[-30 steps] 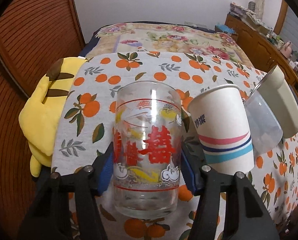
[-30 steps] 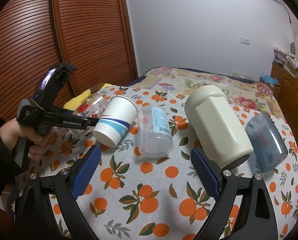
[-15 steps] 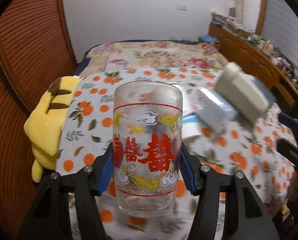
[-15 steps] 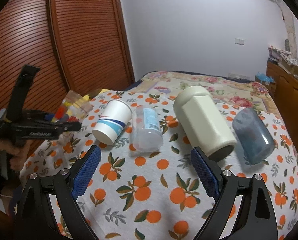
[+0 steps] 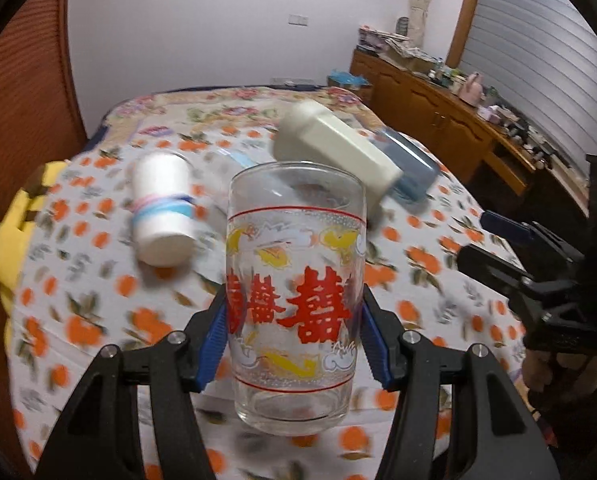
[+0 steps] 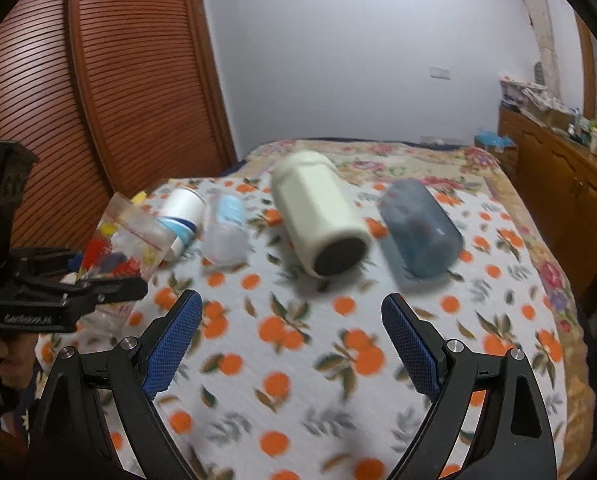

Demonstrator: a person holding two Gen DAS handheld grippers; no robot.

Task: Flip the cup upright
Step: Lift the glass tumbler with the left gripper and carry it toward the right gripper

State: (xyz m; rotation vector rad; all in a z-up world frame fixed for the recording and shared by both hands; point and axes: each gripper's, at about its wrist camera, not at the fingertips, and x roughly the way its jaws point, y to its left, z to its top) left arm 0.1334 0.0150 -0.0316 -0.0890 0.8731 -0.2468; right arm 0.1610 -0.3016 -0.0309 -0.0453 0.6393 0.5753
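Note:
My left gripper (image 5: 294, 336) is shut on a clear glass cup (image 5: 294, 292) printed with red characters and yellow shapes, held above the near left of the orange-print tablecloth (image 5: 78, 312), mouth pointing away from the camera. In the right wrist view the same cup (image 6: 126, 244) is tilted in the left gripper (image 6: 94, 284) at the far left. My right gripper (image 6: 292, 344) is open and empty above the cloth (image 6: 298, 360). It also shows at the right edge of the left wrist view (image 5: 510, 240).
Lying on their sides on the cloth are a white paper cup (image 6: 184, 210), a clear plastic cup (image 6: 224, 232), a cream tumbler (image 6: 318, 212) and a blue translucent cup (image 6: 418, 228). A yellow plush (image 5: 6, 236) is at the left edge. A wooden sideboard (image 6: 570, 176) stands at the right.
My left gripper has carried the glass cup back and left, away from the lying cups, and lifted it. My right gripper has pulled back a little; both views are blurred by motion.

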